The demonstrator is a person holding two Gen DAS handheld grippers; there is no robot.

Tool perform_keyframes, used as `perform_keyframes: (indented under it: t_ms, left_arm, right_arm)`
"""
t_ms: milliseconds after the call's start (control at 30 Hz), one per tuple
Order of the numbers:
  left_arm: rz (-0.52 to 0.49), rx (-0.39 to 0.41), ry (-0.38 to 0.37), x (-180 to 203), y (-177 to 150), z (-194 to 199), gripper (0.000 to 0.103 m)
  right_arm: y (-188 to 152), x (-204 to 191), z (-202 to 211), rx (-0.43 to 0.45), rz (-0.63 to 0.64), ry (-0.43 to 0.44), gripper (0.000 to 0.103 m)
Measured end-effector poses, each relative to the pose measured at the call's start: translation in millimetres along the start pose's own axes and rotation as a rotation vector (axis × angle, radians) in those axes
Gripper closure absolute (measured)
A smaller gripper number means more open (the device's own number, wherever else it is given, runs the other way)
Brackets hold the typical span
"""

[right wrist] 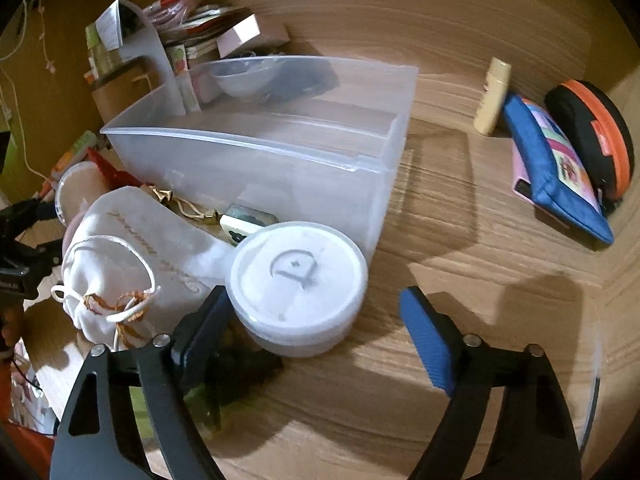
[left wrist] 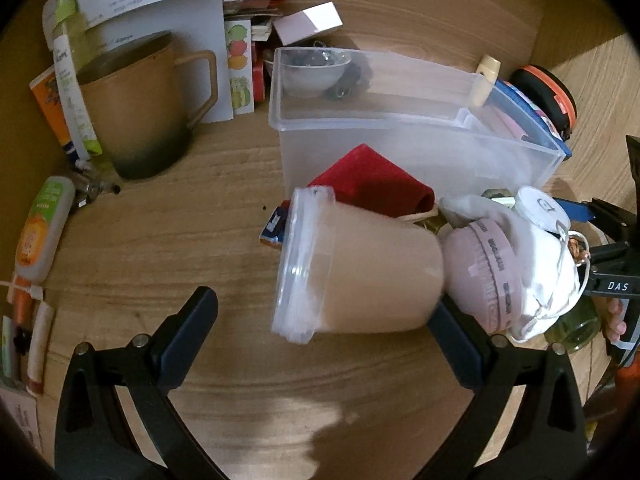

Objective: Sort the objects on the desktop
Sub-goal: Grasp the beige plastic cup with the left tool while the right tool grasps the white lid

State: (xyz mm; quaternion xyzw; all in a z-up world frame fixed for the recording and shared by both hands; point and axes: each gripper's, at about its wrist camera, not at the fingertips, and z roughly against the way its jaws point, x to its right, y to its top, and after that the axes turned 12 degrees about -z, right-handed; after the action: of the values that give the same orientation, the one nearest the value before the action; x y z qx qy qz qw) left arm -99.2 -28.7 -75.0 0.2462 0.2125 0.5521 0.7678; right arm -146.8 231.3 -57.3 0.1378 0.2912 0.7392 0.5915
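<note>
Nearest of all, the left claw (left wrist: pixel 324 336) stands with its fingers spread as wide as they go, and a beige cup with a clear lid (left wrist: pixel 352 264) lies tipped on its side between them; its base looks to be just against the right-hand finger, but nothing pinches it. Beside it the right claw (right wrist: pixel 316 320) is also apart, its fingers either side of a round white lidded tub (right wrist: pixel 298 284) without visibly pressing on it. A white drawstring pouch (right wrist: pixel 128 248) slumps just left of the tub, and a red cloth (left wrist: pixel 372 184) lies behind the cup.

Just past these, the clear plastic bin (right wrist: pixel 256 148) sits on the wooden surface (right wrist: pixel 460 208), looking nearly empty, a small white bowl (right wrist: pixel 240 78) behind it. Farther off, a blue zip pouch (right wrist: pixel 560 172) leans by a black and orange case (right wrist: pixel 592 132), and a brown mug (left wrist: pixel 140 108) stands by the stacked papers.

My read: sorting has barely begun, and both claws are lining up a first pick. Next, the left should close on the cup's body, mind the round side rolling away, then lift it over the bin's rim.
</note>
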Motion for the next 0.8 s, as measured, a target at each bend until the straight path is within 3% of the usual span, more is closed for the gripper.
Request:
perform_keyframes:
  t_ms: [67,167,267,333,400,567,800]
  left_arm:
    - [-0.006,0.006,0.003,0,4,-2,0.000]
    - [-0.008,0.015,0.003,-2,7,-5,0.000]
    - [-0.002,0.018,-0.003,-4,9,-8,0.001]
    - [-0.003,0.017,-0.022,-5,10,-9,0.009]
    - [-0.007,0.013,-0.046,-4,11,-12,0.023]
    - [-0.028,0.028,-0.028,2,11,-12,0.032]
    - [-0.017,0.062,0.007,3,9,-3,0.035]
  right_arm:
    - [2,1,-2,-0.006,0.003,0.008,0.025]
    - [2,3,-10,-0.039,-0.003,0.022,0.040]
    - [1,5,-12,-0.030,-0.005,0.019,0.040]
    - [0,6,-12,-0.027,-0.006,0.022,0.040]
    - [1,6,-12,-0.024,-0.009,0.024,0.040]
    - [-3,12,-12,-0.016,-0.032,0.034,0.041]
    - [-9,22,2,0.027,-0.058,0.041,0.041]
